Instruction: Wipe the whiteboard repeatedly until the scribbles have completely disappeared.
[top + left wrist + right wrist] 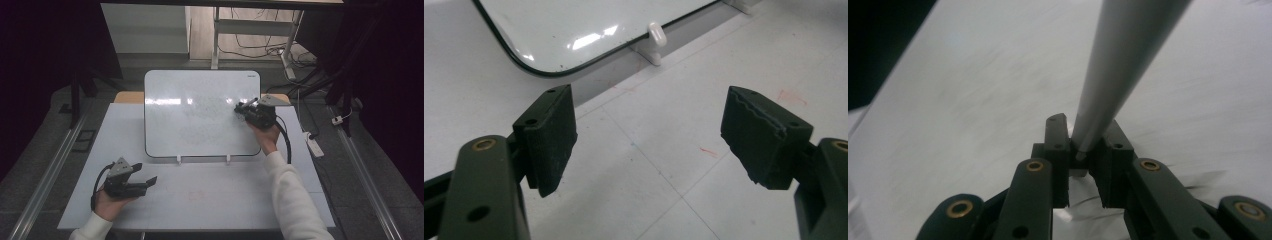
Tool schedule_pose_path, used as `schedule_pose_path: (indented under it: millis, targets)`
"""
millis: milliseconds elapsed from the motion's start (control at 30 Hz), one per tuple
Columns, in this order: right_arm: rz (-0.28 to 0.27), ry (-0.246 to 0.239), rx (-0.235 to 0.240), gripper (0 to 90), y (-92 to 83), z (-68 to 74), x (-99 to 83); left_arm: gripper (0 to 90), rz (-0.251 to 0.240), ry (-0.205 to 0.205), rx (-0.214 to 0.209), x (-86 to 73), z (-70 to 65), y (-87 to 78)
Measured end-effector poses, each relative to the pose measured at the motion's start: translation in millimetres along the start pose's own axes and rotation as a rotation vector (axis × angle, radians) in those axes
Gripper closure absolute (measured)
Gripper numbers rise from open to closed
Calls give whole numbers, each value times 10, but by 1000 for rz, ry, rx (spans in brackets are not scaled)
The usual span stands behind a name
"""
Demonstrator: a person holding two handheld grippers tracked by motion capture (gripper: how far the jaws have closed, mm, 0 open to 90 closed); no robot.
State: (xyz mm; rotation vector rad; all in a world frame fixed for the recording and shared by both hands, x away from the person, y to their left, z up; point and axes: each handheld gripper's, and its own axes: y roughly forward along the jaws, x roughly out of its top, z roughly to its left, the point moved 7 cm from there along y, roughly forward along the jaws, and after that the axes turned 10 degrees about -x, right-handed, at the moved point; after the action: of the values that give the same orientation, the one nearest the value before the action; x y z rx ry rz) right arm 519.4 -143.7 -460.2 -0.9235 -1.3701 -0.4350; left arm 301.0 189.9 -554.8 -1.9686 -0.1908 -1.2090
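We saw the whiteboard (200,112) propped at the centre of the high view, its dark-edged rounded frame resting on two small white feet (178,159) on the pale table (210,200). Its surface carried only faint grey smears; we could read no writing there, and the small mark at its upper right corner was too small to make out. At the board's right edge the right gripper (243,108) was closed on a grey marker (1123,60), the jaws pinching its end against the smeared surface. At lower left the left gripper (145,175) lay low over the table with jaws wide apart, nothing between them. A broad bare stretch of table lay between it and the board's bottom edge.
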Motion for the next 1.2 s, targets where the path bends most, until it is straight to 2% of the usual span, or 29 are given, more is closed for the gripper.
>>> schedule_pose_path:
  millis: [67,100,167,200,233,300,367,400,467,500,533,567,633,667,700,733,800,833,867,900,933,1000,1033,1067,1100,1167,1200]
  targets:
    - [24,-71,-1,778,-21,50,-41,236,6,-3,-1,-6,13,13]
    - [19,-53,-12,779,-34,1,-24,236,7,-3,-2,-7,10,17]
    - [-15,16,-70,778,-80,-164,17,235,6,4,-2,-3,-9,13]
    - [-19,53,-65,778,-89,-195,6,235,4,8,-2,-1,-18,7]
    - [-21,64,-58,778,-93,-173,-16,235,2,8,-3,0,-21,2]
    - [9,20,-3,778,-82,-15,-93,235,1,5,-3,1,-9,5]
    - [14,-18,4,778,-86,36,-130,235,6,-2,-1,-3,5,18]
    - [14,-12,3,778,-91,-12,-114,235,8,-2,-3,-3,2,23]
    - [-26,28,-84,778,-124,-202,-30,235,9,4,-2,-1,-16,23]
    - [-40,58,-108,779,-139,-280,3,235,8,7,-2,1,-25,20]
    - [-48,86,-103,778,-140,-300,13,234,6,10,-1,3,-29,13]
    - [-44,78,-101,779,-135,-252,-8,235,4,9,0,5,-27,11]
    - [-10,35,-30,779,-102,-80,-84,235,4,3,1,4,-12,16]
    - [1,-3,-9,779,-94,-5,-118,235,6,1,-1,0,-7,21]
    - [6,-32,-13,778,-99,2,-118,235,9,1,0,-2,-2,27]
    - [7,-21,-15,779,-101,-47,-89,235,11,0,-1,-3,-4,33]
    - [-39,47,-97,778,-127,-260,14,234,12,4,-2,-1,-16,32]
    - [-57,86,-116,778,-137,-361,51,234,9,6,0,1,-22,26]
    - [-62,124,-114,778,-135,-413,66,234,5,6,-1,4,-28,19]
    - [-64,130,-111,778,-130,-403,60,234,3,7,2,5,-26,12]
    - [-52,103,-95,778,-122,-334,34,235,0,6,2,5,-20,8]
    - [-11,33,-17,779,-94,-118,-58,235,2,-1,0,1,-1,14]
    - [-4,-13,-18,779,-95,-62,-82,235,6,-2,1,-1,7,24]
    - [2,-25,-25,778,-101,-74,-76,235,10,-3,-1,-3,8,35]
    - [-10,1,-33,778,-104,-136,-45,235,13,-2,-2,-3,2,42]
    - [-53,80,-106,778,-128,-335,36,234,13,7,-2,1,-20,39]
    - [-63,114,-109,778,-130,-395,58,234,10,9,-2,2,-29,34]
